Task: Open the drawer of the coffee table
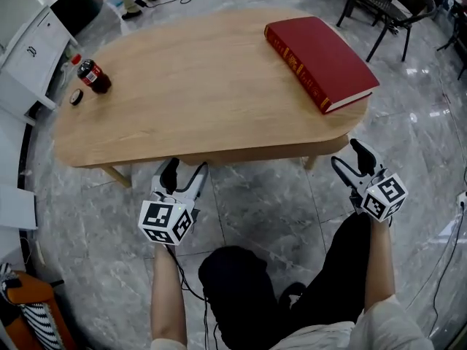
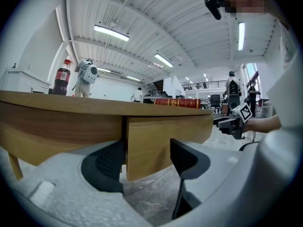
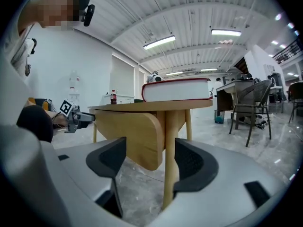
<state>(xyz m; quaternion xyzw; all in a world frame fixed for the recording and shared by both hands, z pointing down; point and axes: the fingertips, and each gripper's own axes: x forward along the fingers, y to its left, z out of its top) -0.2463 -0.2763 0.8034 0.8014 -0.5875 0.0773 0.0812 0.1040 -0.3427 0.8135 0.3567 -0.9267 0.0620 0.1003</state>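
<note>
The oval wooden coffee table [image 1: 197,79] has its drawer front [image 1: 248,154] under the near edge. My left gripper [image 1: 185,172] is open just before the drawer's left end, with nothing between its fingers. In the left gripper view the drawer panel [image 2: 161,141] stands beyond the open left gripper [image 2: 144,162], right of a vertical seam. My right gripper [image 1: 349,159] is open near the table's right corner. In the right gripper view the drawer's rounded end [image 3: 135,136] and a table leg [image 3: 171,164] show beyond the open right gripper [image 3: 150,162]; it touches neither.
A red book [image 1: 319,60] lies on the tabletop's far right. A cola bottle [image 1: 93,75] and its cap [image 1: 76,97] lie at the left end. A white cabinet [image 1: 29,57] stands left, a dark chair [image 1: 387,6] far right. The person's legs [image 1: 241,290] are below on the marble floor.
</note>
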